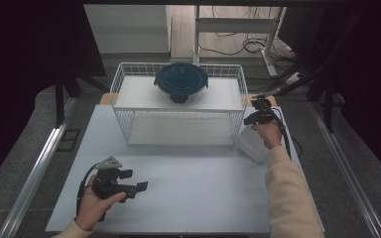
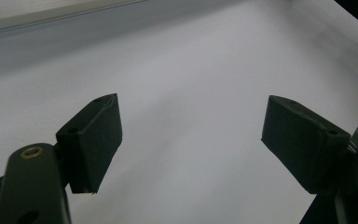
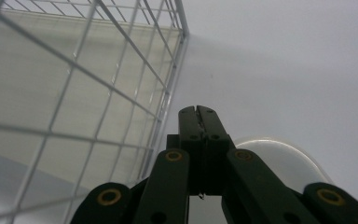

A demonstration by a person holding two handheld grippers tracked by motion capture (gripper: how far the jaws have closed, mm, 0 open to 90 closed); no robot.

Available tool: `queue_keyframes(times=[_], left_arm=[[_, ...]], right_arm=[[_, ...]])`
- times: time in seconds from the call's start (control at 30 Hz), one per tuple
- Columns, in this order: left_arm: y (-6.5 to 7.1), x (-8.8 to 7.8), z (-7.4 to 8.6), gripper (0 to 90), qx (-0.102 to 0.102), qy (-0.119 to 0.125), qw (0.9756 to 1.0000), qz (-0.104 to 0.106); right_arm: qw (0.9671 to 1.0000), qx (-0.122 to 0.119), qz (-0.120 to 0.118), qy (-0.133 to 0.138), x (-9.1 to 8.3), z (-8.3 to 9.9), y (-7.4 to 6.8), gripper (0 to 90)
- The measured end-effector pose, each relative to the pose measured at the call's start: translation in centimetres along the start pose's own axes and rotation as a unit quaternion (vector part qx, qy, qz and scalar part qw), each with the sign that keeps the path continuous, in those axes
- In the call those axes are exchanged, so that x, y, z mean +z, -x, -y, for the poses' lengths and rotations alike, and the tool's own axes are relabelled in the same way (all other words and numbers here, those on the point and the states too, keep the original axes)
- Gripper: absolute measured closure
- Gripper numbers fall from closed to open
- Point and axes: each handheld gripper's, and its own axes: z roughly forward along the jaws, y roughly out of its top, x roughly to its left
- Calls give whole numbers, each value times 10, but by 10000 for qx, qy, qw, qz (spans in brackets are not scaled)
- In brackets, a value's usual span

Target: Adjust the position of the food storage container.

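High view: left gripper (image 1: pixel 138 187) low over white table (image 1: pixel 198 188), jaws spread, empty. Right gripper (image 3: pixel 198 110) pressed together beside white wire basket (image 1: pixel 178 106), above translucent white plastic container (image 1: pixel 252 144). Dark-lidded round glass bowl (image 1: pixel 181 82) atop basket shelf.

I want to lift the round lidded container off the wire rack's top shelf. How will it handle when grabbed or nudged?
The container has a clear bowl, possibly glass, so probably heavy for its size and breakable. Its dark lid looks clipped on by side tabs, so likely stays shut. Low and wide on the wire rack, it should slide, not tip.
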Motion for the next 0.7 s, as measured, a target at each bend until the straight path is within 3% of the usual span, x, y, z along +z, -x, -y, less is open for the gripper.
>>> queue_keyframes(times=[0.23, 0.7], left_arm=[[-2, -1, 0, 199, -33, 8, 10000, 8], [-2, -1, 0, 199, -36, -2, 10000, 31]], right_arm=[[9998, 167, -91, -1, -15, 18, 5, 889], [9997, 148, -194, 42, -37, 41, 14, 888]])
